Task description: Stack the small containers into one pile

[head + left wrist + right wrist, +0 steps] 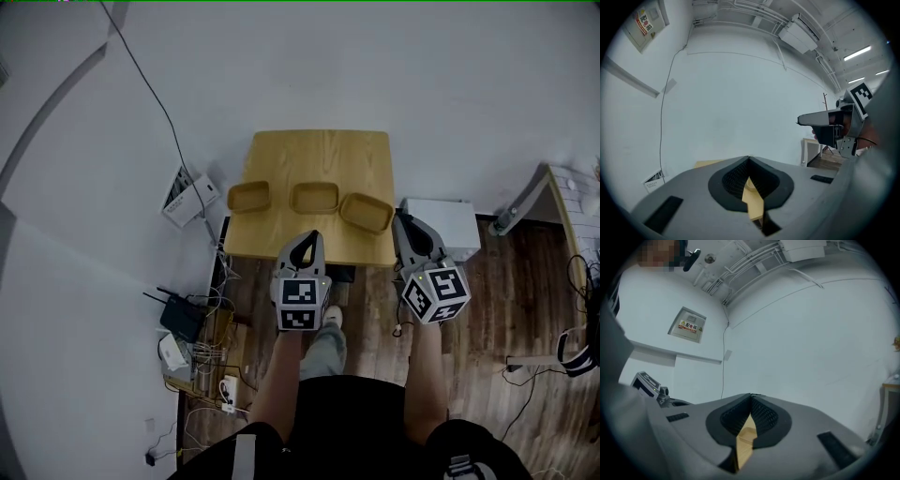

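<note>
1. Nearest me in the head view: the left gripper (313, 234) at 6 o'clock of the table (319, 150), its tip over the near edge. The right gripper (404, 219) sits at about 4 o'clock, just off the table's corner. Both have jaws together with nothing between them; each gripper view shows the pads meeting on bare air.
2. Task items: three small tan containers in a row on the near half of the table, none nested yet: left container (248, 196), middle container (314, 197), right container (367, 212). They are near one another but not touching.
3. Orientation: all three sit mouth-up. The left and middle have their long axes running 9-to-3, parallel to the table edge. The right one is skewed, with its long axis nearer 10-to-4.
4. Risk: the jaws must part before any approach; a closed tip would shove a container rather than take it.
5. Risk: the skewed right container would likely jam or perch crooked if dropped in without squaring it first.
6. Risk: a rim pinch on these light trays looks slip-prone, my judgement only. A nudge at 6 o'clock could push one off the edge.
</note>
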A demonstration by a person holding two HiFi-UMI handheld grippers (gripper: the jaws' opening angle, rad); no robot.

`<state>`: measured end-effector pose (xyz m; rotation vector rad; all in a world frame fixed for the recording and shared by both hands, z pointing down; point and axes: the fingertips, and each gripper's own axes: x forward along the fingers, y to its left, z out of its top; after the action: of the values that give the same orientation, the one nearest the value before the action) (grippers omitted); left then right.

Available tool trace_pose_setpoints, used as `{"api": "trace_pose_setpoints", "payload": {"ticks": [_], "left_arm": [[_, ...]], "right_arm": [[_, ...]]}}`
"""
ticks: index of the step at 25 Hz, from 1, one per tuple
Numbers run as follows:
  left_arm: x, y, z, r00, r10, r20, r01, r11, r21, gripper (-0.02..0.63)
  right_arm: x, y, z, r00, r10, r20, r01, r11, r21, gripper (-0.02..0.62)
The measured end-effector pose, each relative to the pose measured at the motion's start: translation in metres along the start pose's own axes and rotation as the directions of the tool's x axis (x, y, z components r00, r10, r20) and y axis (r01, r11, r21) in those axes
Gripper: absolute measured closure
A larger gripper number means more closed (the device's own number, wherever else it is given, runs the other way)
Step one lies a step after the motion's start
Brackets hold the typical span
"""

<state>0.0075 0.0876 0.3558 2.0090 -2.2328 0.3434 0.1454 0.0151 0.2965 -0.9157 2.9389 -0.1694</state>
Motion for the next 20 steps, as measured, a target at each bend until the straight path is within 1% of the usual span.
{"api": "trace_pose_setpoints", "payload": {"ticks": [4, 5, 7, 10, 13, 17, 20], "left_arm": [[0.026, 0.045, -0.02, 0.996, 0.043, -0.073, -0.046, 0.998, -0.032, 0.601], [0.036, 0.056, -0.018, 0.996, 0.051, -0.077, -0.054, 0.998, -0.038, 0.601], [0.058, 0.07, -0.012, 0.996, 0.044, -0.082, -0.047, 0.998, -0.033, 0.601], [0.094, 0.076, -0.009, 0.995, 0.004, -0.095, -0.006, 1.0, -0.02, 0.601], [0.132, 0.084, -0.002, 0.994, -0.046, -0.103, 0.045, 0.999, -0.017, 0.601], [0.179, 0.099, 0.012, 0.991, -0.101, -0.091, 0.098, 0.994, -0.038, 0.601], [0.209, 0.102, 0.026, 0.987, -0.143, -0.068, 0.14, 0.989, -0.055, 0.601]], "right_arm": [[0.048, -0.003, -0.018, 0.999, 0.015, -0.031, -0.014, 1.0, 0.026, 0.589], [0.062, -0.003, -0.019, 0.999, 0.021, -0.035, -0.02, 0.999, 0.028, 0.589], [0.088, -0.006, -0.023, 0.999, 0.027, -0.045, -0.025, 0.999, 0.03, 0.589], [0.117, -0.021, -0.033, 0.997, 0.007, -0.071, -0.003, 0.999, 0.05, 0.589], [0.15, -0.041, -0.033, 0.995, -0.032, -0.09, 0.037, 0.998, 0.051, 0.589], [0.191, -0.06, -0.018, 0.993, -0.069, -0.093, 0.07, 0.997, 0.014, 0.589], [0.208, -0.069, -0.006, 0.991, -0.095, -0.094, 0.092, 0.995, -0.033, 0.589]]}}
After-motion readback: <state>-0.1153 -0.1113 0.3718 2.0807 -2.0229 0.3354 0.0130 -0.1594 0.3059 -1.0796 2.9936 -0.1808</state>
